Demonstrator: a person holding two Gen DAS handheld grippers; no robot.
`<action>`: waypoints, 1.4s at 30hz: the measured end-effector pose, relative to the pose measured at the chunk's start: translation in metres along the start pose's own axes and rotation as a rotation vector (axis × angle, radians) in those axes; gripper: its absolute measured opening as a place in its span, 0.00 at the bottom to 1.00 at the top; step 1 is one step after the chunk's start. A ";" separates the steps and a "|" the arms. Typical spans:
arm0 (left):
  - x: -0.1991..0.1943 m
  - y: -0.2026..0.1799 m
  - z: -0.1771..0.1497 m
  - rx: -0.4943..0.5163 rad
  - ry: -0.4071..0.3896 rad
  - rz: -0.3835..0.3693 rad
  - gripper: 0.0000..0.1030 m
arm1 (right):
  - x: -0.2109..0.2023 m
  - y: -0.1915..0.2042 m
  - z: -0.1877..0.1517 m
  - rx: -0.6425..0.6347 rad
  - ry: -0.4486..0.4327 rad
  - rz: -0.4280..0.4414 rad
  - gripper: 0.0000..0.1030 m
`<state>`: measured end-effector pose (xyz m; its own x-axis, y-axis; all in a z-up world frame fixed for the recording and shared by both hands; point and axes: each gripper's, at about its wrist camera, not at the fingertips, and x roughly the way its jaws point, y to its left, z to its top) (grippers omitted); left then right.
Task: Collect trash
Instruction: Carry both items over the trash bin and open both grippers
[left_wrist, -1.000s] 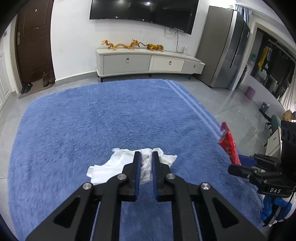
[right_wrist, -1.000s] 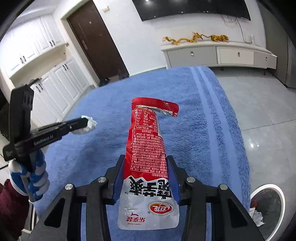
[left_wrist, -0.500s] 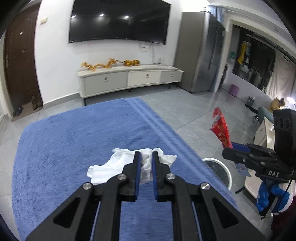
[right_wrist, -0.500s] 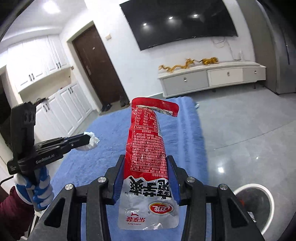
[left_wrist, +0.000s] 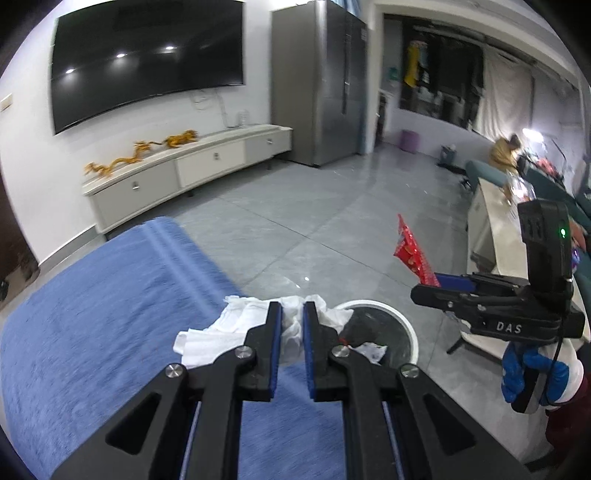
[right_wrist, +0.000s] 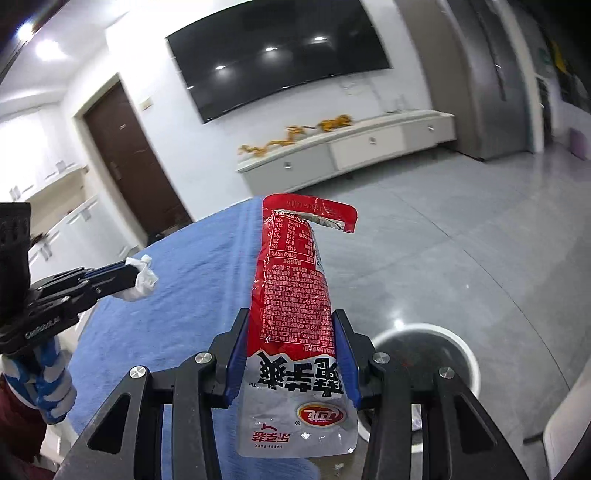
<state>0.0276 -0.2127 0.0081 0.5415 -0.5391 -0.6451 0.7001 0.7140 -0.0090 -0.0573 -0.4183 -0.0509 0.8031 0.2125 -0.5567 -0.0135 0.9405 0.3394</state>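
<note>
My left gripper (left_wrist: 291, 314) is shut on a crumpled white tissue (left_wrist: 236, 325) and holds it in the air over the rug's edge, just left of a round white-rimmed trash bin (left_wrist: 402, 325). My right gripper (right_wrist: 291, 328) is shut on a red and silver snack wrapper (right_wrist: 291, 280) that stands up between its fingers. The bin also shows in the right wrist view (right_wrist: 465, 354), low and to the right. The left gripper with the tissue (right_wrist: 142, 282) shows at that view's left. The right gripper with the wrapper (left_wrist: 412, 258) shows at the left wrist view's right.
A blue shaggy rug (left_wrist: 92, 317) covers the floor on the left, with grey tiles (left_wrist: 314, 218) beyond. A white TV cabinet (left_wrist: 184, 173) stands at the far wall beside a grey fridge (left_wrist: 317, 85). Trash lies inside the bin. A white table (left_wrist: 491, 218) stands at the right.
Both grippers have swung right, off the rug and toward the tiled floor, each keeping its load. The trash bin has come into view just beyond the left gripper's tips.
</note>
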 end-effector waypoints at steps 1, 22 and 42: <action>0.008 -0.010 0.002 0.021 0.010 -0.004 0.10 | -0.001 -0.008 0.000 0.014 -0.002 -0.007 0.39; 0.116 -0.096 0.005 0.168 0.180 -0.095 0.10 | 0.022 -0.114 -0.036 0.236 0.068 -0.043 0.39; 0.195 -0.108 0.003 0.147 0.306 -0.100 0.10 | 0.060 -0.154 -0.061 0.348 0.157 -0.085 0.40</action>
<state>0.0590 -0.3966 -0.1143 0.3179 -0.4283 -0.8459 0.8143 0.5803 0.0122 -0.0433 -0.5339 -0.1830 0.6910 0.2012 -0.6943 0.2740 0.8159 0.5091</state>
